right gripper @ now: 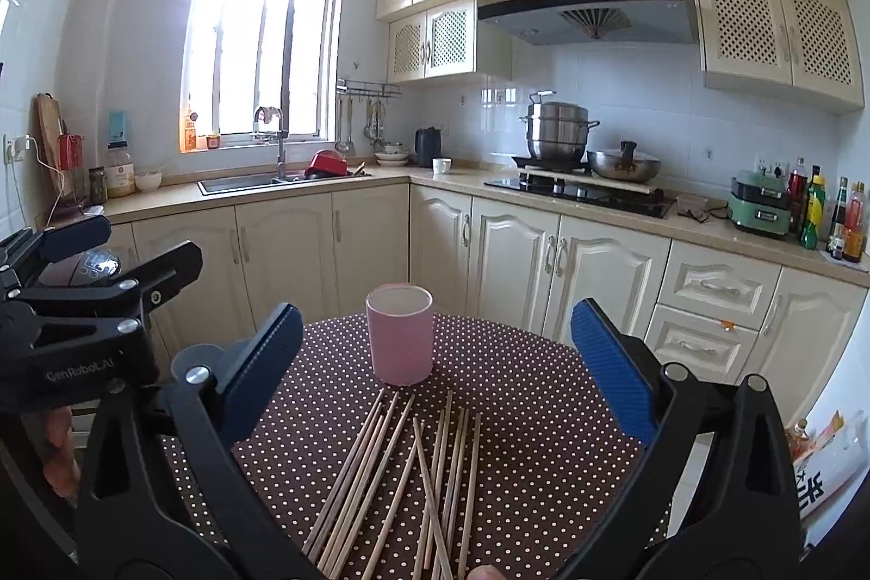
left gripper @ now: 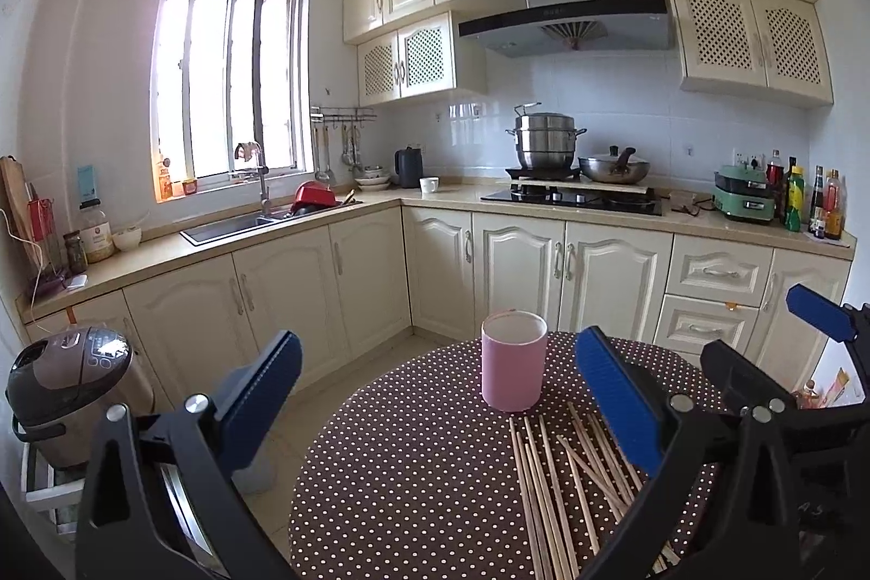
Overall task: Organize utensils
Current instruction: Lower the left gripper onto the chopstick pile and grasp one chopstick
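A: Where's the stuff?

B: Chopsticks [right gripper: 402, 482] lie loose on the dotted table [right gripper: 516, 417], just below and between my right gripper [right gripper: 435, 362] jaws; pink cup [right gripper: 399, 335] stands straight ahead, beyond them.

A: Jaws?

B: Both spread wide, nothing held. Left gripper [left gripper: 435, 395] w/ sticks under its right jaw.

A: Tip?

B: Pinch one pair mid-length, then drop it upright into the cup.

Cream kitchen cabinets [left gripper: 348, 275], bright barred window [left gripper: 228, 80] over sink [left gripper: 228, 226], range hood [left gripper: 565, 23], pale tiled floor [left gripper: 304, 395].
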`<move>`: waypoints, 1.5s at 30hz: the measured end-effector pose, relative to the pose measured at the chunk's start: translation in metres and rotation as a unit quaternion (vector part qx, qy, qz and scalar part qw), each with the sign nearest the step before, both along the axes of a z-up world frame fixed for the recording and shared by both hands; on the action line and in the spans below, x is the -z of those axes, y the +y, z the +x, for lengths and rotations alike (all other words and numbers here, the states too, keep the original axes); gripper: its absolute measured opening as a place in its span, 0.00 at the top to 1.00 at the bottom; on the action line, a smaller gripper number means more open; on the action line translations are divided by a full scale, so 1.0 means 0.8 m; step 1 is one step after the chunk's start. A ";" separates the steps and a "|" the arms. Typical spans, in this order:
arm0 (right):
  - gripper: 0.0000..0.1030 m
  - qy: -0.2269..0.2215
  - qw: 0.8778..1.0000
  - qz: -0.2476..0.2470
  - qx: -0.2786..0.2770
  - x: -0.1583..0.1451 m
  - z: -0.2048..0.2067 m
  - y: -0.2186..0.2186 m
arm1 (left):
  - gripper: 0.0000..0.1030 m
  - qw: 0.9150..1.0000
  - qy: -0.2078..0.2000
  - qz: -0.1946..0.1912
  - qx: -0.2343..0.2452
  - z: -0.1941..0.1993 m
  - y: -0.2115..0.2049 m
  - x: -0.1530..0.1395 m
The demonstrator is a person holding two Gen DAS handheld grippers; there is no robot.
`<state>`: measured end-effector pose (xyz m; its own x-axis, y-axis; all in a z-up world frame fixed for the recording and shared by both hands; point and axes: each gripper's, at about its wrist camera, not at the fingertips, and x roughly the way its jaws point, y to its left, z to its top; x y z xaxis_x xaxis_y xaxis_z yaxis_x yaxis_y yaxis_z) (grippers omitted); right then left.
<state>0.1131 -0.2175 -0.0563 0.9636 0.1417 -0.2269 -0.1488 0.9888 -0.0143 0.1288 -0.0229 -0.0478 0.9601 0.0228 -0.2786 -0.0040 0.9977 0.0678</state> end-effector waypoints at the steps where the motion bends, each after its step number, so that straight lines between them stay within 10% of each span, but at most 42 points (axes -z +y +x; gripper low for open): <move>1: 0.06 0.005 1.000 0.003 0.000 0.003 0.004 -0.003 | 0.04 1.000 0.004 0.000 0.001 0.004 -0.002 0.003; 10: 0.06 0.060 0.998 -0.004 0.016 0.039 0.044 -0.019 | 0.04 0.996 0.083 -0.002 0.016 0.060 -0.014 0.048; 22: 0.06 0.161 0.986 -0.014 0.044 0.112 0.110 -0.052 | 0.04 0.964 0.263 -0.015 0.022 0.162 -0.020 0.170; 45: 0.06 0.246 0.969 -0.005 0.031 0.183 0.159 -0.069 | 0.05 0.937 0.346 0.035 -0.017 0.238 -0.041 0.269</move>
<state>0.2399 -0.2727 -0.2027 0.7457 0.0827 -0.6612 -0.0805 0.9962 0.0339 0.3195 -0.0560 -0.2627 0.5481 0.0919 -0.8314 0.0337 0.9907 0.1316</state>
